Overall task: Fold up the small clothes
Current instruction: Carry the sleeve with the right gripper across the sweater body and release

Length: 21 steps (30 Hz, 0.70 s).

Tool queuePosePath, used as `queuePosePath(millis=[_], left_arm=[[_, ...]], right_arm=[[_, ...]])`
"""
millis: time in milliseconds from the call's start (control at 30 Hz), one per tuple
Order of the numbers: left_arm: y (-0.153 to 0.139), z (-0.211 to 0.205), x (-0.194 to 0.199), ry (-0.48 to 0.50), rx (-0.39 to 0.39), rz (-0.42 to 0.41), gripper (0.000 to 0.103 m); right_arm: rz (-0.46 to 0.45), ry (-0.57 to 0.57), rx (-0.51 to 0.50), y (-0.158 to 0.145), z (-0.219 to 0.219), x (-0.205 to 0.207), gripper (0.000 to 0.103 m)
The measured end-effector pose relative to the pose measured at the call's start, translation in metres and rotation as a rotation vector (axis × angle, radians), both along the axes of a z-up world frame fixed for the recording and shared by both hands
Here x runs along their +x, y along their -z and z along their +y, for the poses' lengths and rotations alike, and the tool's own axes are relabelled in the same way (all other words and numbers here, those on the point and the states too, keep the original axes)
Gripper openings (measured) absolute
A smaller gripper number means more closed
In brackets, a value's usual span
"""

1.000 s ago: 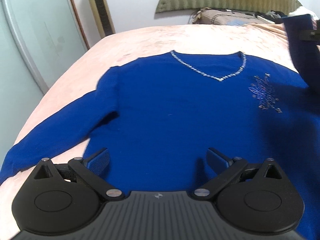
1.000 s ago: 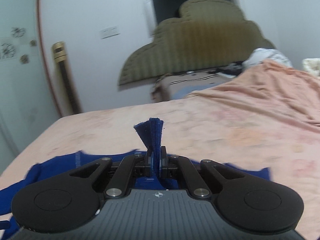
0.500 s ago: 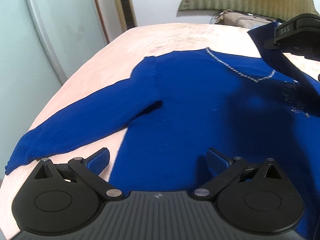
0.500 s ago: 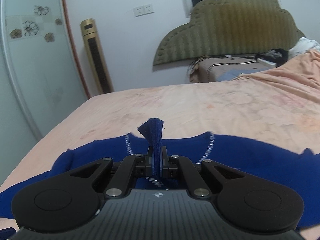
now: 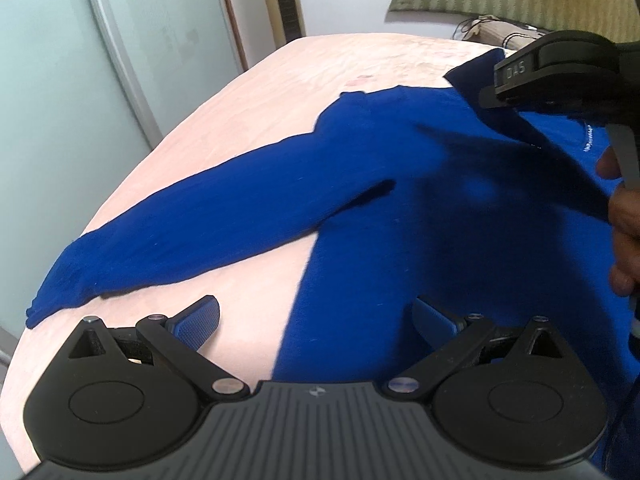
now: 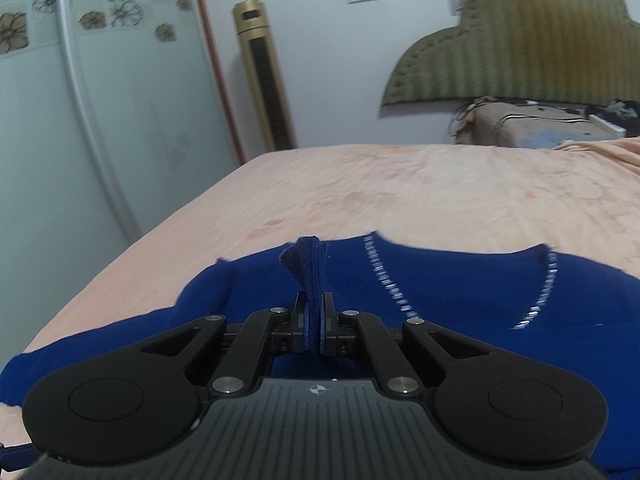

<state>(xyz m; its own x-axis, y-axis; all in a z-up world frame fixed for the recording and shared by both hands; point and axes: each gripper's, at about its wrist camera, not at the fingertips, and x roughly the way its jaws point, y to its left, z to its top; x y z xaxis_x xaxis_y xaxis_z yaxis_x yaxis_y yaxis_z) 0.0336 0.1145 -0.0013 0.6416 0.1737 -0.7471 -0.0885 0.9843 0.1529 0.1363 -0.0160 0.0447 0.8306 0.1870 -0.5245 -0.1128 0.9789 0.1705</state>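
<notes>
A blue long-sleeved sweater (image 5: 460, 216) with a silver-beaded V-neck (image 6: 384, 276) lies front up on the pink bed. Its left sleeve (image 5: 192, 232) stretches out flat toward the bed's left edge. My left gripper (image 5: 316, 316) is open and empty, low over the sweater's lower left side edge. My right gripper (image 6: 314, 320) is shut on the cuff of the other sleeve (image 6: 306, 260) and holds it above the sweater's chest, left of the neckline. In the left wrist view the right gripper (image 5: 548, 76) shows at upper right with that sleeve (image 5: 520, 128) draped across the body.
The pink bedsheet (image 6: 420, 184) covers the bed, whose left edge (image 5: 132, 168) drops off beside a glass sliding door (image 6: 100, 120). A gold tower fan (image 6: 264, 80) stands by the wall. A padded headboard (image 6: 520, 48) and a pillow (image 6: 540, 128) are at the back right.
My right gripper has carried the sleeve cuff leftward across the sweater's chest. My left gripper has shifted left, from over the hem's middle to the sweater's left side, staying open.
</notes>
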Motion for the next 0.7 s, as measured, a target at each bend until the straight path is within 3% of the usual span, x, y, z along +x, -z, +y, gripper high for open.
queuePosePath(millis=[533,700], left_arm=[[0.004,0.007,0.002,-0.029,-0.005,0.023,0.103],[0.000,0.007,0.003,-0.037,-0.002,0.025,0.103]], right_arm=[[0.074,-0.090,-0.009,0.021,0.032,0.008,0.008],[0.165,-0.117,0.062,0.032,0.025,0.013,0.035]])
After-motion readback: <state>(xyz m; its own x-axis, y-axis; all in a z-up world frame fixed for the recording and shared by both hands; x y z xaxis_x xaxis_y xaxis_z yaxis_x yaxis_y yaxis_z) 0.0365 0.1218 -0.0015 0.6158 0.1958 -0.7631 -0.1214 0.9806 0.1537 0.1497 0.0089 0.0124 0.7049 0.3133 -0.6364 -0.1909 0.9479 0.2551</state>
